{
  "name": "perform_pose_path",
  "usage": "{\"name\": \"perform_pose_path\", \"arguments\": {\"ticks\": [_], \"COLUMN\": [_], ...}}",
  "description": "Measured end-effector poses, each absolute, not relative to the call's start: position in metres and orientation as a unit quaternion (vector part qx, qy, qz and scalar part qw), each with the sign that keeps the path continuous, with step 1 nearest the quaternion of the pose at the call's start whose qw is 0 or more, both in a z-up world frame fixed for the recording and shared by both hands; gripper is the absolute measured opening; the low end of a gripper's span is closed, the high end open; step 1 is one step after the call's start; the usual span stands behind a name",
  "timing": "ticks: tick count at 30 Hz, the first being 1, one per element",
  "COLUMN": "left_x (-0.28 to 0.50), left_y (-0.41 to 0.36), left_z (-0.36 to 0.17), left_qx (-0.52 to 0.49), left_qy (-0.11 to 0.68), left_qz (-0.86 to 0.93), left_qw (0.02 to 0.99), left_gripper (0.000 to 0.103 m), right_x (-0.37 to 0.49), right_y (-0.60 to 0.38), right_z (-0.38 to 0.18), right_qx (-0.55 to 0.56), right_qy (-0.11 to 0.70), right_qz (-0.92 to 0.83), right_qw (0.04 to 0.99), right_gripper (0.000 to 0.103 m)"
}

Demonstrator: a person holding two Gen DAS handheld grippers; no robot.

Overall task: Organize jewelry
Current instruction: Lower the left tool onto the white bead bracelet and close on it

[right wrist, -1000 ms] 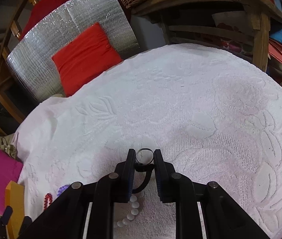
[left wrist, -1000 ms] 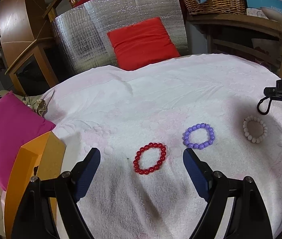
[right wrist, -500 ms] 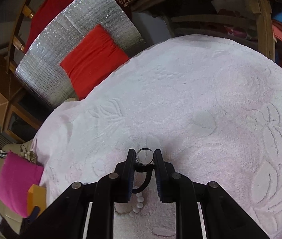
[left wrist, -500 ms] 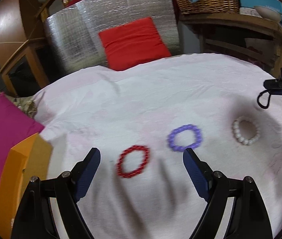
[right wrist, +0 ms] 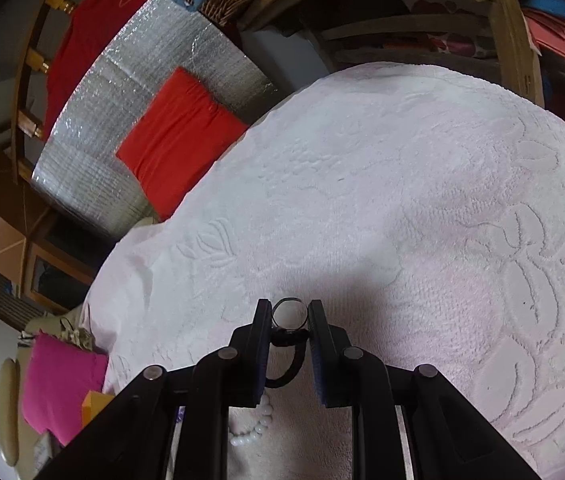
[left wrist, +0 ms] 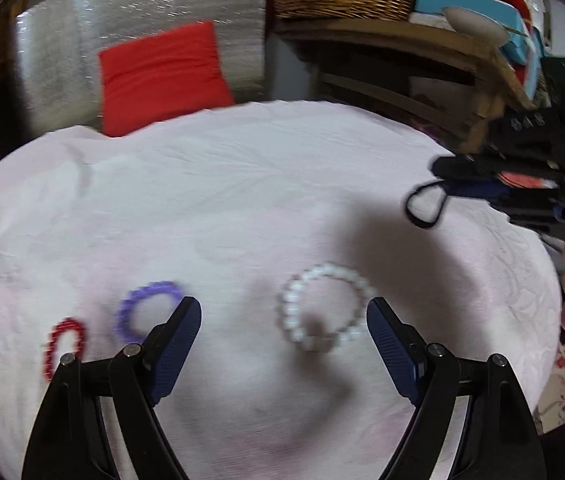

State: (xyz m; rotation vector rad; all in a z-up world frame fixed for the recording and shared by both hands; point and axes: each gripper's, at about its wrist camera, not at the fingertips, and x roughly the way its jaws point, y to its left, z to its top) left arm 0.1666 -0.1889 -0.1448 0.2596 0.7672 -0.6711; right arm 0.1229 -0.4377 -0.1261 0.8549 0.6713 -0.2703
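Carrying a thin metal ring on a black cord [right wrist: 288, 330], the right gripper's [right wrist: 289, 312] fingers grip it; the left gripper [left wrist: 284, 312], fingers wide open and empty, must lower around the white bead bracelet [left wrist: 324, 308] mid-bed.

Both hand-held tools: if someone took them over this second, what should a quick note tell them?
Left tool: open, empty, above the white bead bracelet.
Right tool: shut on a thin black cord loop with a small metal ring, off the cloth.
Purple bead bracelet and red bead bracelet lie in a row beside the white one on the pale pink embossed cloth.
Done: three bracelets laid out. Left: place the cord.
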Motion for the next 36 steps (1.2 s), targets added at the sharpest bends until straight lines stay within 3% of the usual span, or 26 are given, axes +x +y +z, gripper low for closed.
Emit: {"name": "perform_pose_path", "arguments": {"ticks": [15,16,20,23,25,26,36], "left_x": [0.169,0.169,0.166,0.165,0.165,0.164,0.157], "left_y": [-0.233,-0.234,-0.232,-0.232,-0.230,-0.229,-0.212], "left_z": [-0.173,-0.173,-0.167,-0.166,-0.165,-0.163,-0.144], "left_qx": [0.158,0.157,0.157,0.162,0.166,0.167,0.167], "left_qy": [0.402,0.401,0.393,0.389,0.385,0.381,0.354], "left_qz": [-0.298,-0.297,-0.298,-0.294,-0.291,-0.289,-0.297], "left_qw": [0.851,0.852,0.856,0.858,0.860,0.862,0.871], "left_gripper": [0.085,0.083,0.040,0.024,0.019,0.010,0.009], "right_x": [0.115,0.114,0.114,0.114,0.114,0.114,0.117], "right_y": [-0.446,-0.446,-0.444,-0.443,-0.442,-0.442,-0.432], "right_z": [-0.126,-0.126,-0.126,-0.126,-0.125,-0.125,-0.118], "right_qx": [0.411,0.411,0.407,0.405,0.405,0.404,0.400], "right_qy": [0.311,0.310,0.311,0.312,0.310,0.310,0.303], "right_qz": [-0.141,-0.141,-0.141,-0.142,-0.142,-0.142,-0.127], "right_qw": [0.845,0.846,0.847,0.848,0.848,0.849,0.856], "right_gripper": [0.020,0.020,0.020,0.020,0.020,0.020,0.020]}}
